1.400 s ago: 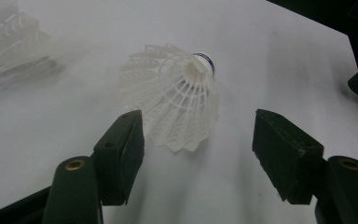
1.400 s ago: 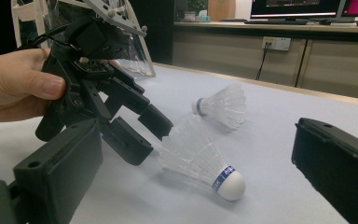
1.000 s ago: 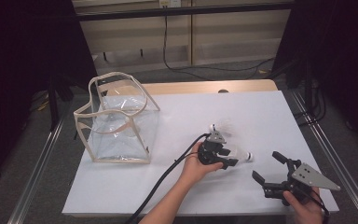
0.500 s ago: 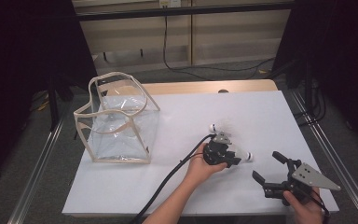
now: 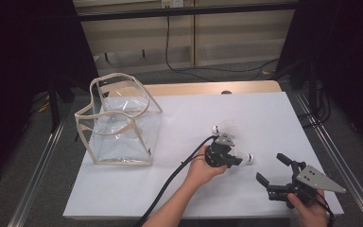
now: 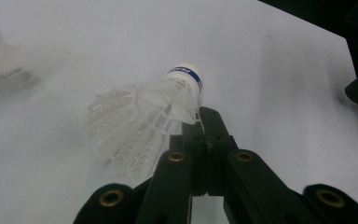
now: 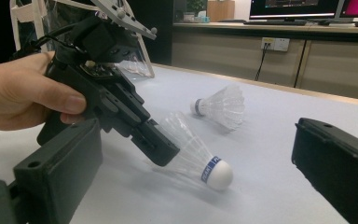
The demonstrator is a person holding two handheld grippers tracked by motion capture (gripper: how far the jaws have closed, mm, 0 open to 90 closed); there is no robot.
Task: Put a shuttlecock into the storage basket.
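Observation:
A white plastic shuttlecock (image 5: 246,158) with a blue band lies on its side on the white table (image 5: 264,109). My left gripper (image 5: 236,161) has just been closing and now pinches its skirt (image 6: 168,95) between shut jaws, near the cork. In the right gripper view the left gripper (image 7: 161,150) slants down onto the shuttlecock (image 7: 200,161), which still rests on the table. A second shuttlecock (image 5: 223,127) lies just behind it, untouched. My right gripper (image 5: 270,167) hovers open and empty at the near right, pointed at the left one.
A clear plastic bag (image 5: 118,123) with beige trim stands open-topped at the table's left. The left gripper's black cable (image 5: 170,182) trails back toward the near edge. Dark frame posts and metal rails flank the table.
The left gripper's jaws have closed onto the shuttlecock's skirt, and the hand has shifted slightly. The right gripper has stayed where it was.

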